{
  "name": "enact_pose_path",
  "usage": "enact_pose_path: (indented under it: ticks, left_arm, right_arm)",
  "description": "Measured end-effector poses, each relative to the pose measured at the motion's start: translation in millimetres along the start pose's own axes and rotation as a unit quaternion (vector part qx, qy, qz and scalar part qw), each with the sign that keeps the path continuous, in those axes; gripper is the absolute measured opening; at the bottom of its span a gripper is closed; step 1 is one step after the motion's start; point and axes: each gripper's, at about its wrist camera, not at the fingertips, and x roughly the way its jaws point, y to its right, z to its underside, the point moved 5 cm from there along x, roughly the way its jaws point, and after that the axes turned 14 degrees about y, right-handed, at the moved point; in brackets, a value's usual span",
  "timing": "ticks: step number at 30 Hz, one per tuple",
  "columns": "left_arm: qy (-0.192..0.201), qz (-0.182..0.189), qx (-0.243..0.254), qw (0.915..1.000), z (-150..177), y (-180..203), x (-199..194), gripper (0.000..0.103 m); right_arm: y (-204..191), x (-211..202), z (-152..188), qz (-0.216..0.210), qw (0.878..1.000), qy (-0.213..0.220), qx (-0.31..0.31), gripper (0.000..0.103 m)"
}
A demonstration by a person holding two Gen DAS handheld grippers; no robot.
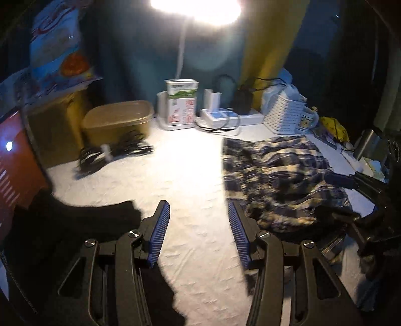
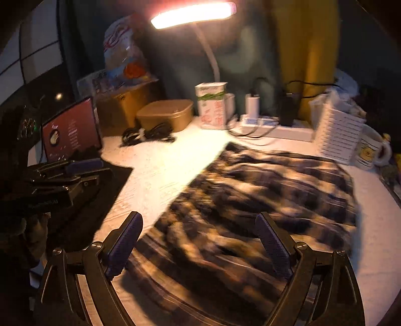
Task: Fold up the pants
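- On the white table [image 1: 190,175], I see plaid pants [image 2: 263,200] lying bunched.
- My right gripper [image 2: 200,248] hangs spread wide above them, gripping nothing.
- My left gripper [image 1: 199,230] stands half apart, empty.

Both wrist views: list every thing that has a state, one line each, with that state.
Plaid pants: lying rumpled on the white table, ungripped.
Left tongs: open, nothing between them.
Right tongs: open wide over the pants.
Lamp: on.
Gold box: lid on.
Black cables: coiled.
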Motion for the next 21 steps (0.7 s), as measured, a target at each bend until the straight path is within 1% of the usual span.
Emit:
enact_pose_path:
  ticks: [3, 5, 11, 13, 15, 18, 21]
  left_arm:
    - [-0.010, 0.020, 0.013, 0.9997, -3.5, 21.5, 16.0, 0.049]
    - [-0.020, 0.044, 0.017, 0.9987, -6.1, 37.2, 30.7, 0.049]
    - [-0.036, 0.081, 0.027, 0.9957, -21.0, 67.4, 72.7, 0.049]
    - [-0.042, 0.080, 0.034, 0.9953, -23.9, 72.8, 87.7, 0.049]
    - [-0.050, 0.076, 0.043, 0.9949, -23.2, 75.9, 104.3, 0.049]
    - [-0.066, 0.060, 0.055, 0.9945, -17.8, 77.0, 125.2, 0.049]
    - [-0.075, 0.044, 0.064, 0.9941, -11.2, 73.4, 135.7, 0.049]
  right_arm:
    - [29.6, -15.5, -2.5, 0.021, 1.000, 0.014, 0.017, 0.092]
    - [53.5, -25.6, -1.6, 0.042, 0.998, 0.023, 0.029, 0.092]
    - [113.6, -44.1, 8.0, 0.093, 0.993, 0.035, 0.061, 0.091]
    - [125.7, -45.9, 11.2, 0.101, 0.992, 0.035, 0.068, 0.088]
    - [135.8, -45.1, 14.8, 0.106, 0.991, 0.032, 0.073, 0.077]
    - [137.8, -38.0, 20.4, 0.101, 0.992, 0.021, 0.070, 0.072]
    - [131.0, -26.6, 27.3, 0.090, 0.994, 0.005, 0.058, 0.072]
